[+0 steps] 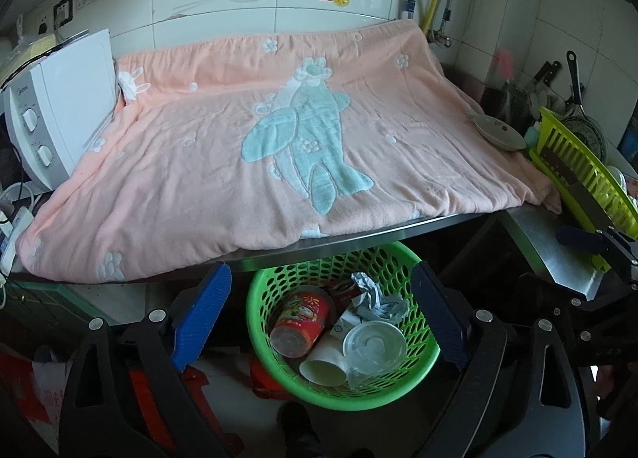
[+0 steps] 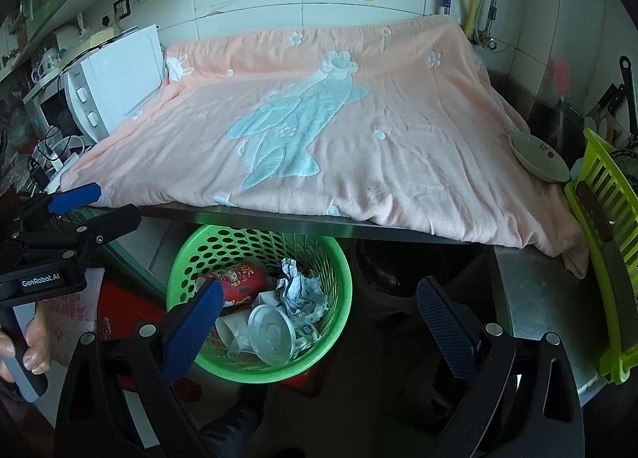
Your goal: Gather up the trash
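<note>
Left gripper (image 1: 321, 314): jaws spread wide, nothing held, framing the green basket (image 1: 418, 362) at lower centre of its view. Right gripper (image 2: 319, 322): jaws likewise wide apart, empty, with the basket (image 2: 339, 322) at lower centre-left of its view. The basket sits below the counter edge and contains a red cup (image 1: 301, 320), a white cup (image 1: 325, 366), a clear lid (image 1: 375, 344) and crumpled paper (image 1: 377, 300). A pink towel (image 1: 199, 162) covers the counter. A bowl (image 1: 498, 133) rests on the towel at right, just beside a yellow-green rack (image 1: 582, 166). A white microwave (image 1: 60, 115) stands at left.
</note>
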